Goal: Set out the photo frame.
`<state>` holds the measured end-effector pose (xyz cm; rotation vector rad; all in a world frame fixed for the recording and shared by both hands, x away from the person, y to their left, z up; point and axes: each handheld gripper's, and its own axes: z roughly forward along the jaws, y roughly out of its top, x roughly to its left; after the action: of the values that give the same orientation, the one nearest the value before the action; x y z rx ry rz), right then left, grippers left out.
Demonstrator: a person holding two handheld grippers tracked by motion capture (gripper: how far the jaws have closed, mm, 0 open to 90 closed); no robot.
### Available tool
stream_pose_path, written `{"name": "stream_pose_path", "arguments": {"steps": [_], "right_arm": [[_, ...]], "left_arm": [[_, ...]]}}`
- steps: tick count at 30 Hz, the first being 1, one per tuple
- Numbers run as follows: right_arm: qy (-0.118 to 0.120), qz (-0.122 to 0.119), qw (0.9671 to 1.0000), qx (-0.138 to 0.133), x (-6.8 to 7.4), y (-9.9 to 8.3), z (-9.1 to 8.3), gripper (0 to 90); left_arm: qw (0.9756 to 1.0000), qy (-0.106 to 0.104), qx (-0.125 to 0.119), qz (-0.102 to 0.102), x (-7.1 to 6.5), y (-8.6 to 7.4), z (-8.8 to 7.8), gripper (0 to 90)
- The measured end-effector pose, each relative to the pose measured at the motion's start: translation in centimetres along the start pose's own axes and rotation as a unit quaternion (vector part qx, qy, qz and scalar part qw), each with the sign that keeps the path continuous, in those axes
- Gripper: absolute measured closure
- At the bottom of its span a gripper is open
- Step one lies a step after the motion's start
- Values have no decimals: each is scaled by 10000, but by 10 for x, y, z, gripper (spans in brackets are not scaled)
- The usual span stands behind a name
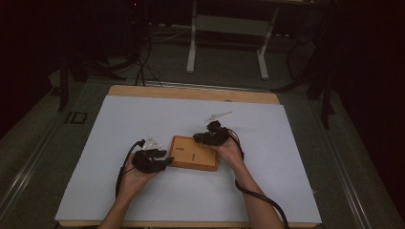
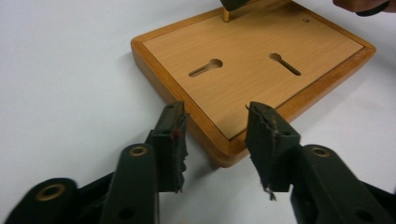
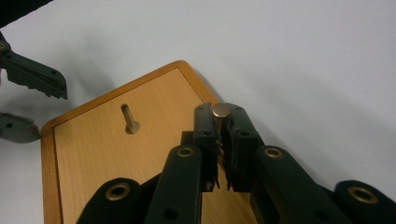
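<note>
Your right tongs [image 3: 223, 122] are clamped on a brass pin [image 3: 221, 110] standing at the far corner of the wooden board [image 1: 195, 153], which lies face-down near the middle of the table [image 1: 143, 119]. By my reading, the pin is gripped but not yet worked free or driven home (I can't tell which you intend). Your left tongs [image 2: 215, 128] stand open astride the board's near corner – holding nothing, pads clear of the wood. Two keyhole slots [image 2: 205, 68] show in the back panel. The table wears a plain white sheet; beyond it – a dim room, dark floor, a pale metal frame [image 1: 229, 28].
</note>
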<state>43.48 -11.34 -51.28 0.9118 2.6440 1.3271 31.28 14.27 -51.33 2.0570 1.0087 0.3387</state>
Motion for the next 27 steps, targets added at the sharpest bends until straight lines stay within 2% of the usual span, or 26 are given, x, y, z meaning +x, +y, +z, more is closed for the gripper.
{"name": "stream_pose_path", "arguments": {"steps": [5, 11, 14, 20, 25, 27], "right_arm": [[6, -3, 10000, 16, -1, 1, 0, 845], [7, 33, 10000, 26, -2, 2, 1, 845], [14, 51, 10000, 38, -2, 2, 1, 845], [32, 48, 10000, 72, -3, 4, 1, 845], [58, 81, 9999, 90, -4, 4, 1, 845], [75, 96, 9999, 91, -5, 5, 2, 845]], "left_arm": [[9999, -85, -11, 110, -2, -2, -1, 454], [9995, 74, 94, 279, -6, -4, 2, 354], [9991, 126, 140, 367, -8, -4, 4, 330], [9988, 131, 248, 401, -10, -5, 11, 303], [9984, 122, 367, 423, -9, -6, 16, 309], [9975, 150, 499, 479, -8, -7, 22, 321]]}}
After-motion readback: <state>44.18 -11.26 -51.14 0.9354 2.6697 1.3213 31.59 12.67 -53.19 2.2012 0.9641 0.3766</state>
